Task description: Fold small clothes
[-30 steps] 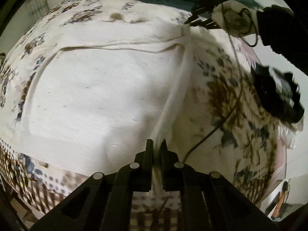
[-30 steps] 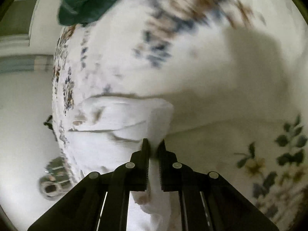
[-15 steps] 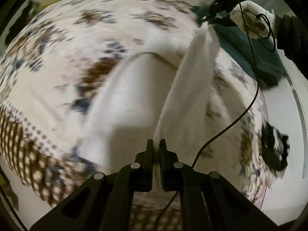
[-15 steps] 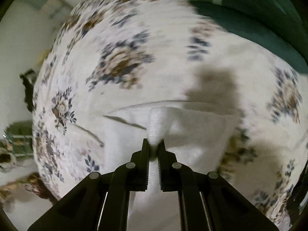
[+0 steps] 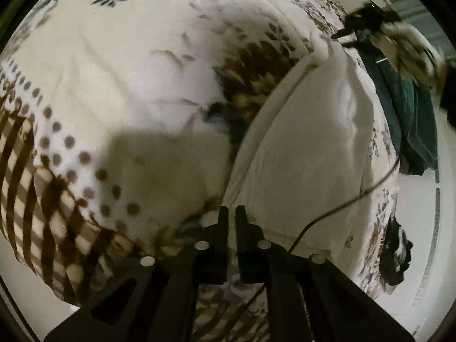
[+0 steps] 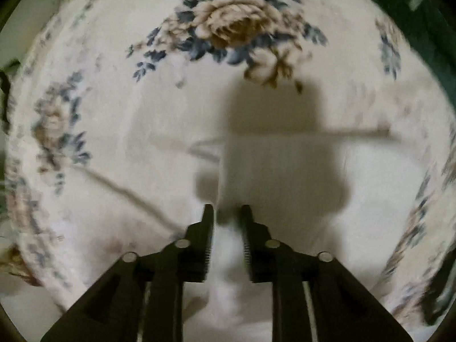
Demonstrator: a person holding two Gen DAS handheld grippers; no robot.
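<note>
On the floral sheet [image 5: 119, 85], the folded white cloth [image 5: 307, 154] is seen spreading from the left gripper [image 5: 231, 212] toward one o'clock; its fingers are nearly together, and whether cloth is pinched cannot be told. The right gripper [image 6: 227, 211] is held apart, with cloth [image 6: 285, 171] lying between and beyond toward twelve o'clock.

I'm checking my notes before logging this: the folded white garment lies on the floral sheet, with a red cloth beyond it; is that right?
Not quite: the cloth beyond the folded white garment is dark green, not red, as the left wrist view shows. The rest holds: the garment lies on the floral sheet.
</note>
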